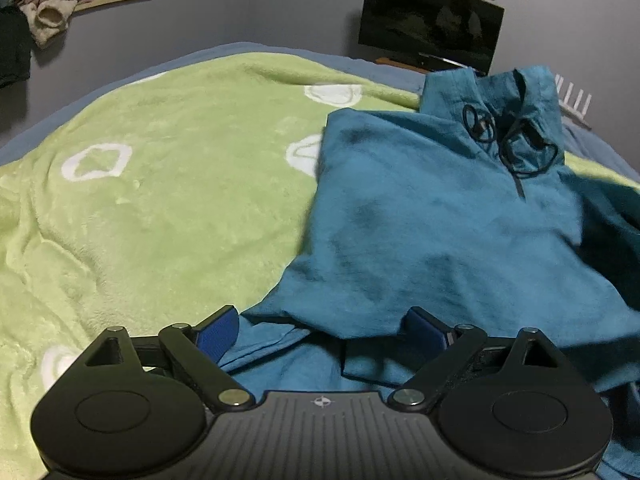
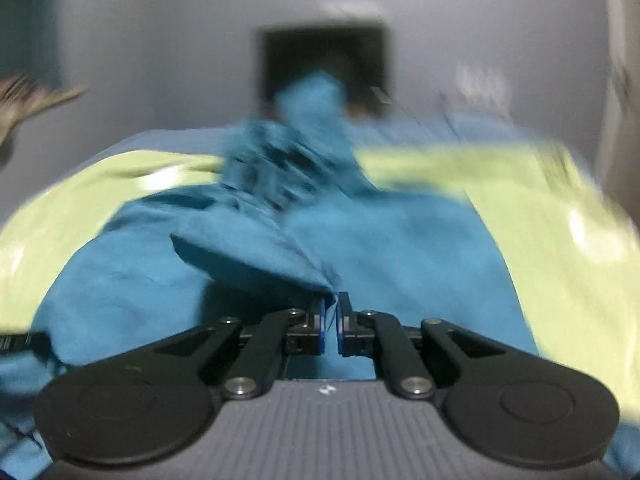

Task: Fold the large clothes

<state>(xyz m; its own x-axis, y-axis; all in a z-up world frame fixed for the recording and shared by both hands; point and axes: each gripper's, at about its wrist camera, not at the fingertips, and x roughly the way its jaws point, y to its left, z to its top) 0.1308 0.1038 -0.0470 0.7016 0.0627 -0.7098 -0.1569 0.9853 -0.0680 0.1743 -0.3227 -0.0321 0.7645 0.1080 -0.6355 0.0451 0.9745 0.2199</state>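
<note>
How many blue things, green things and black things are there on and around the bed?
Blue: 1, the pullover
Green: 1, the blanket
Black: 3, the screen, the left tongs and the right tongs
Total: 5

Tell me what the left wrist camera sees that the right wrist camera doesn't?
Only the left wrist view shows the left gripper open, the hoodie's black drawstrings and white shapes on the blanket.

Only the right wrist view shows the right gripper shut on a pinch of blue cloth.

Both show the blue hoodie, green blanket and dark screen.
</note>
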